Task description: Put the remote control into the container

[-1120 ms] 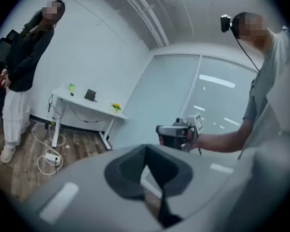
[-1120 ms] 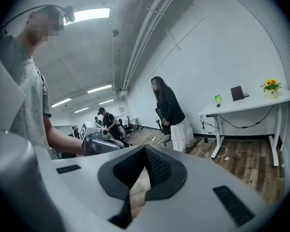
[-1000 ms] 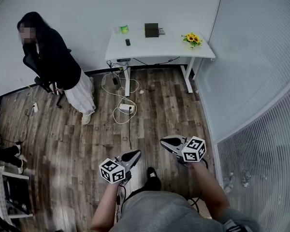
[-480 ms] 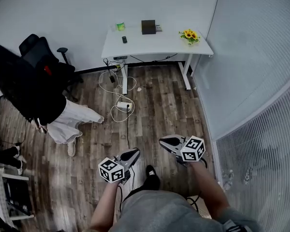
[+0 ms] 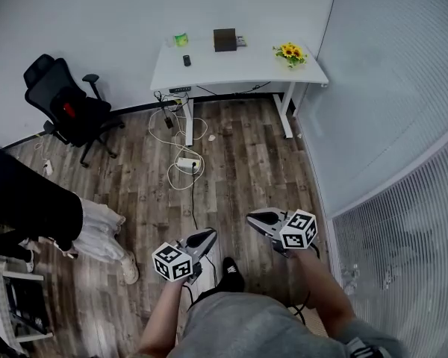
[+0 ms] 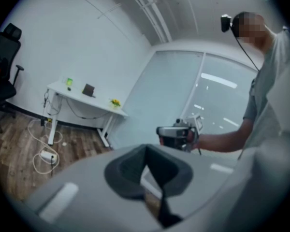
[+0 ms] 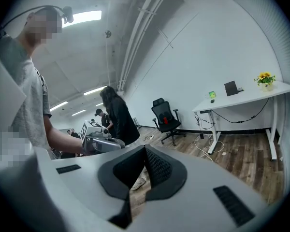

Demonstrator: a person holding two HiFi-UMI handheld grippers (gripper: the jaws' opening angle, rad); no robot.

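Observation:
The remote control (image 5: pixel 186 60) is a small dark bar on the far white table (image 5: pixel 239 69). Behind it stands the dark box-like container (image 5: pixel 225 39), also seen in the left gripper view (image 6: pixel 88 90) and the right gripper view (image 7: pixel 230 88). Both grippers hang over the wooden floor, far from the table and near the holder's body. My left gripper (image 5: pixel 208 237) (image 6: pixel 146 148) is shut and holds nothing. My right gripper (image 5: pixel 252 219) (image 7: pixel 145 150) has its pads together, also with nothing in it. Each gripper shows in the other's view.
A green object (image 5: pixel 181 39) and a pot of yellow flowers (image 5: pixel 288 52) share the table. Cables and a power strip (image 5: pixel 185 164) lie on the floor below it. A black office chair (image 5: pixel 67 103) stands left. A person in dark clothes (image 5: pixel 30 207) is at the left edge. Glass walls (image 5: pixel 388 162) run along the right.
The person in dark clothes has walked from beside the chair to the lower left edge, uncovering the chair. The table has slid slightly left in view. Both grippers stay shut.

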